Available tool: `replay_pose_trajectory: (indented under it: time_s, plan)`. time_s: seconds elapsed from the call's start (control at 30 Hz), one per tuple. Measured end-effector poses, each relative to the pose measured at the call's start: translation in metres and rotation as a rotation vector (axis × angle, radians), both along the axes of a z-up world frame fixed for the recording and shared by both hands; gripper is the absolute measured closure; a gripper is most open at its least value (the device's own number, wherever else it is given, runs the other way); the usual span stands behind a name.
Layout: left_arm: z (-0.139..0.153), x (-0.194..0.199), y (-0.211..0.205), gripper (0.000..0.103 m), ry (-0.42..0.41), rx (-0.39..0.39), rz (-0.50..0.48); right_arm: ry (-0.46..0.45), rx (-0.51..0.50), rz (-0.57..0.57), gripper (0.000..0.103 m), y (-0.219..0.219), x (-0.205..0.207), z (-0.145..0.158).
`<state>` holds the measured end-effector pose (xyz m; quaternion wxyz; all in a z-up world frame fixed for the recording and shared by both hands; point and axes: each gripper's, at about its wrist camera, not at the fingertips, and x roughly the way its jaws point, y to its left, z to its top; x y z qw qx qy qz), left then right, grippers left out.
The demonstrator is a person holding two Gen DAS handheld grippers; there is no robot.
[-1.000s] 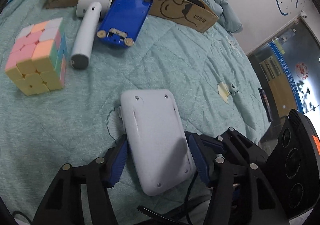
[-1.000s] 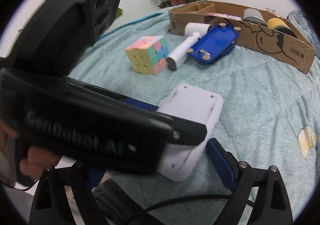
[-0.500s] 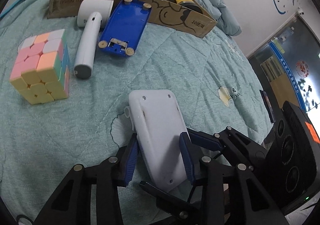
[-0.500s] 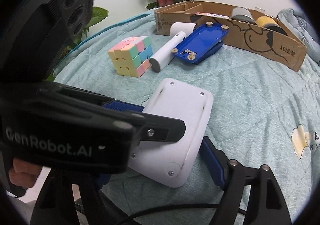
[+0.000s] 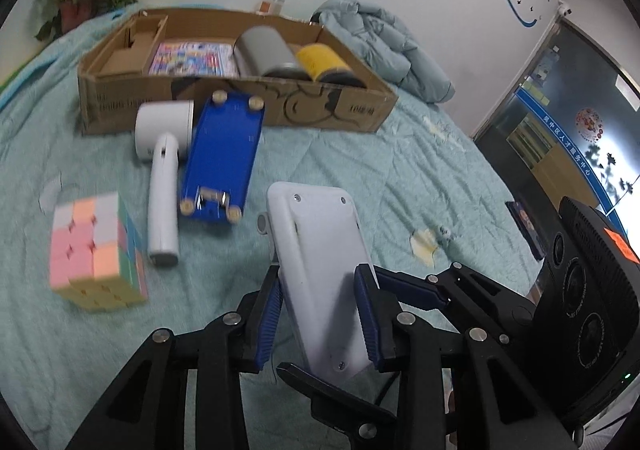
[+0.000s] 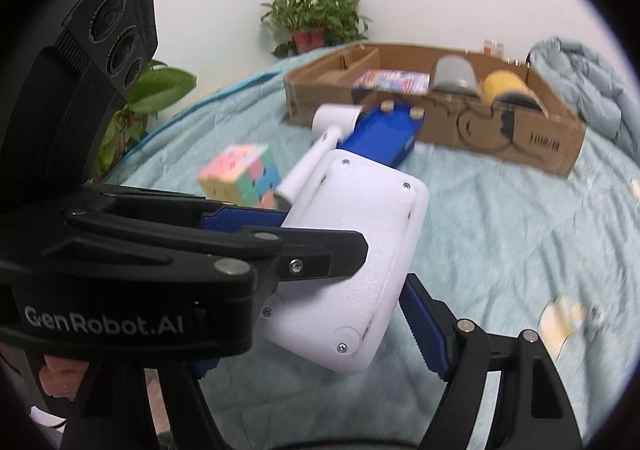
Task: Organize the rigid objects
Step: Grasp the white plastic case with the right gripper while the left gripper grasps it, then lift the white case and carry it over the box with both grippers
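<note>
Gripping the white device (image 5: 320,270) by its long sides, the left gripper (image 5: 318,314) has just been closing and now clamps it clear of the teal quilt (image 5: 340,153) — both blue pads press on the casing. Around the same device the right gripper (image 6: 348,314) has spread jaws; its right pad sits just beside the edge, and contact cannot be told. Farther off lie a pastel cube (image 5: 94,252), a white handheld tool (image 5: 162,185) and a blue tray (image 5: 222,161) — near the cardboard box (image 5: 236,105).
</note>
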<state>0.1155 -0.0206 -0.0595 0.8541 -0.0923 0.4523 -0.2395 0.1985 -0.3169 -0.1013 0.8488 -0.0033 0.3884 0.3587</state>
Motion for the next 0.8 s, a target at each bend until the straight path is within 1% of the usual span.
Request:
replay_pose_trajectory:
  time_s: [0.2,0.43,0.57,0.67,0.7,0.73,0.77,0.8]
  plan:
    - [0.029,0.023,0.013,0.070,-0.084,-0.025,0.015,-0.086,0.001,-0.001,0.025,0.010,0.025,0.024]
    - [0.060,0.054,0.035,0.070,-0.160,-0.025,0.045,-0.167,0.006,0.006,0.025,0.030,0.051,0.050]
    - [0.070,0.068,0.046,0.070,-0.182,-0.022,0.060,-0.190,0.008,0.009,0.025,0.042,0.062,0.057]
    - [0.073,0.082,0.049,0.070,-0.174,-0.041,0.051,-0.217,-0.004,0.017,0.026,0.051,0.072,0.061]
    - [0.074,0.089,0.050,0.075,-0.167,-0.049,0.034,-0.227,-0.006,0.017,0.028,0.053,0.076,0.062]
    - [0.074,0.095,0.047,0.076,-0.171,-0.037,0.032,-0.231,-0.008,0.013,0.031,0.055,0.082,0.064]
    - [0.076,0.100,0.043,0.076,-0.191,0.000,0.033,-0.229,-0.010,0.015,0.036,0.058,0.090,0.066]
    - [0.078,0.107,0.042,0.079,-0.196,0.022,0.025,-0.236,-0.014,0.024,0.041,0.062,0.094,0.068]
